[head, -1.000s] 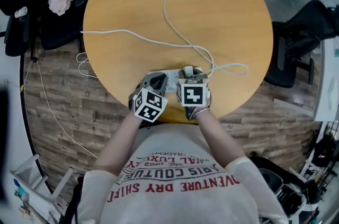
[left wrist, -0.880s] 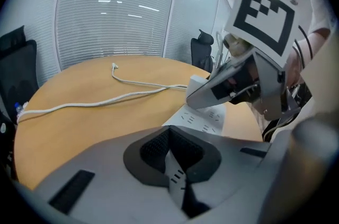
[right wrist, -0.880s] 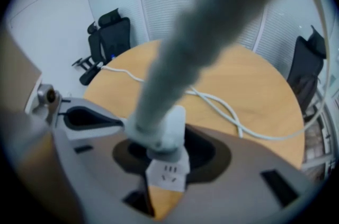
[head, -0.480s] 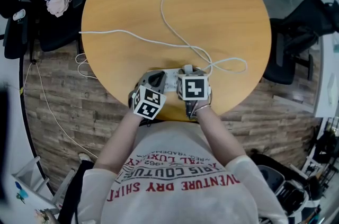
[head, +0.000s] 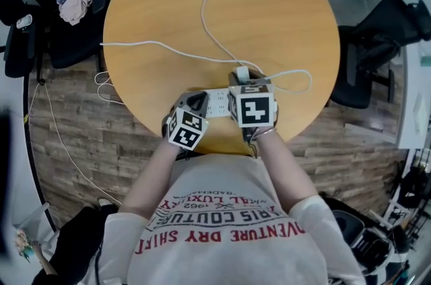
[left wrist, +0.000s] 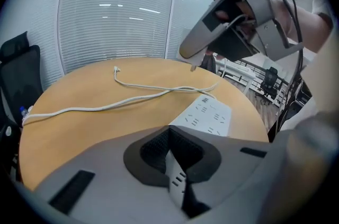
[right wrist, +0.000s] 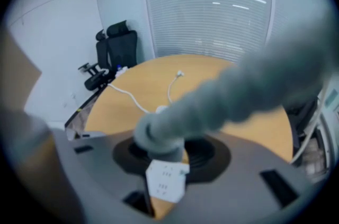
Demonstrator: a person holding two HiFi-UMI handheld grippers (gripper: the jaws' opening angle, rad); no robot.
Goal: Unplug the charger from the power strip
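- Now the charger (head: 241,72) sits clamped in my right tongs (right wrist: 162,150), seemingly clear of the power strip (left wrist: 209,118) just beneath them.
- My left tongs (left wrist: 170,162) are closed on the strip's near end, pinning it.
- Next, I judge: carry the charger aside without snagging cable.
- Count: one charger, one strip, two white cords (head: 155,43).

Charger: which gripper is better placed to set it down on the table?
Right. The right gripper grips the charger clear of the power strip; the left gripper is clamped on the strip's end.

1 strip (head: 217,104), 1 chgr (head: 241,71), ~2 cables (head: 135,44)
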